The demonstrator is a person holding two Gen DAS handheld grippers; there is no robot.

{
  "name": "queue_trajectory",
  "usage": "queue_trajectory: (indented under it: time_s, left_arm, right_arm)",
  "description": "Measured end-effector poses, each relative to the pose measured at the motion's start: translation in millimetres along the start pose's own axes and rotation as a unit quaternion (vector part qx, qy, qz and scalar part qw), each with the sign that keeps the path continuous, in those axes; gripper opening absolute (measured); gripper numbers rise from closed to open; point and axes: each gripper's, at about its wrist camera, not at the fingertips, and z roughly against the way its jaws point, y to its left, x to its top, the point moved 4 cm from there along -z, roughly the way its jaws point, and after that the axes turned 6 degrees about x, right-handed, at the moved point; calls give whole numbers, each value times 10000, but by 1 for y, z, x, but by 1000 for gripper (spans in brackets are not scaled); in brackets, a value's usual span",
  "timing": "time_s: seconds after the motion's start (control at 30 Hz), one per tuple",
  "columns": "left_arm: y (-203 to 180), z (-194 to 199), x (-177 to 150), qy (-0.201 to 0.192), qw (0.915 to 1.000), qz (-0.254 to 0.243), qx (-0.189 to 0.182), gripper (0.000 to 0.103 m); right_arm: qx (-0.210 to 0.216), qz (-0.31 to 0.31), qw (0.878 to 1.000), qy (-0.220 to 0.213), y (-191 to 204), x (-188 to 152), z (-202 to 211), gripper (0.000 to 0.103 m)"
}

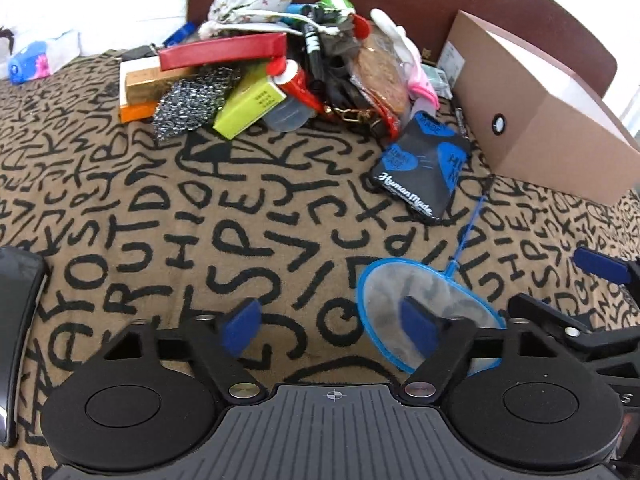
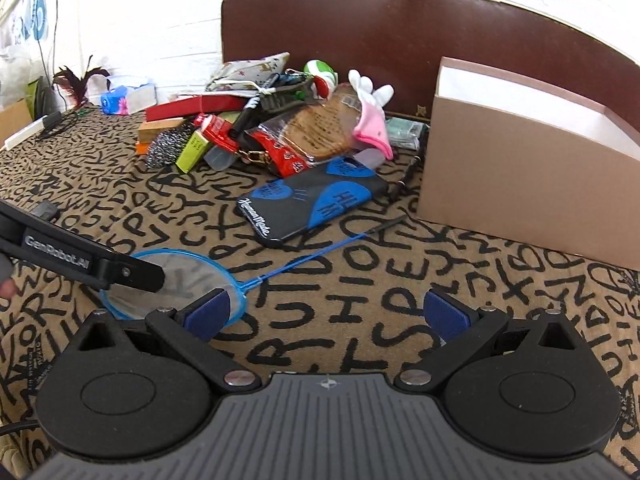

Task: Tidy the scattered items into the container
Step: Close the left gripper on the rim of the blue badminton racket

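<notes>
While both grippers hang low over the tan cloth with black lettering (image 1: 168, 208) that covers the table, the tall pale-brown cardboard box (image 2: 520, 184) stands at the far right, its open top showing only pale inner walls; whether anything lies inside cannot be told from either view.

The left gripper (image 1: 330, 326) has its blue-padded fingers spread wide and grips nothing. Its right finger lies in front of the hoop of the small blue-rimmed round fishing net with a thin blue handle (image 1: 400, 292), which lies flat on the cloth, handle pointing away toward the box. The right gripper (image 2: 328, 316) also has its fingers set wide apart and empty, with the net's hoop just beside its left finger.

Beyond the net, a black phone case printed with blue hearts and white script (image 2: 316, 200) lies flat on the cloth, near the box but apart from it. Behind the case is a heap of loose things, none of them in the box: a long red rectangular case (image 1: 224, 54), a silver metal scouring pad (image 1: 192, 104), a lime-green small carton (image 1: 248, 108), a red tube with a white cap (image 1: 294, 84), a clear packet of brown bread slices (image 2: 316, 132), a white and pink rubber glove (image 2: 372, 116) and a patterned white drawstring cloth bag (image 1: 252, 0) on top at the back. A dark brown headboard-like panel (image 2: 400, 28) stands behind the heap and the box.
</notes>
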Motion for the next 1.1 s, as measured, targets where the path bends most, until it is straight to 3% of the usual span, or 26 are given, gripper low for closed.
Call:
queue_trajectory:
  time_s: [0.13, 0.27, 0.3, 0.53, 0.57, 0.6, 0.77, 0.9, 1.03, 1.1]
  left_arm:
    - [-8, -1, 0, -2, 9998, -174, -59, 56]
    - [-16, -3, -2, -16, 9991, -410, -66, 14]
    - [-17, -3, -2, -13, 9989, -454, -87, 10]
    - [4, -10, 21, -201, 9987, -409, 245, 9]
    - [7, -11, 25, -219, 9986, -382, 280, 16]
    - [10, -11, 27, -231, 9986, -364, 305, 33]
    - [14, -8, 27, -128, 9995, -284, 53, 46]
    - [15, -11, 20, -15, 9994, -336, 71, 57]
    - [13, -12, 20, -45, 9988, -466, 114, 53]
    - [11, -15, 21, -90, 9979, -585, 251, 25]
  right_arm:
    - [17, -28, 10000, 56, -1, 0, -7, 102]
    - [21, 20, 10000, 63, 1, 3, -14, 102]
    - [19, 29, 10000, 62, 1, 4, -16, 102]
    - [31, 105, 9999, 67, 3, 7, -22, 102]
    - [27, 109, 9999, 73, 3, 8, -23, 102]
    - [25, 111, 9999, 79, 3, 8, -24, 102]
    - [19, 92, 9999, 110, 0, 8, -28, 101]
    - [77, -160, 9996, 210, -8, 7, -35, 94]
    - [234, -628, 9975, 240, -18, 4, -41, 88]
    - [218, -673, 9973, 174, -19, 5, -43, 86]
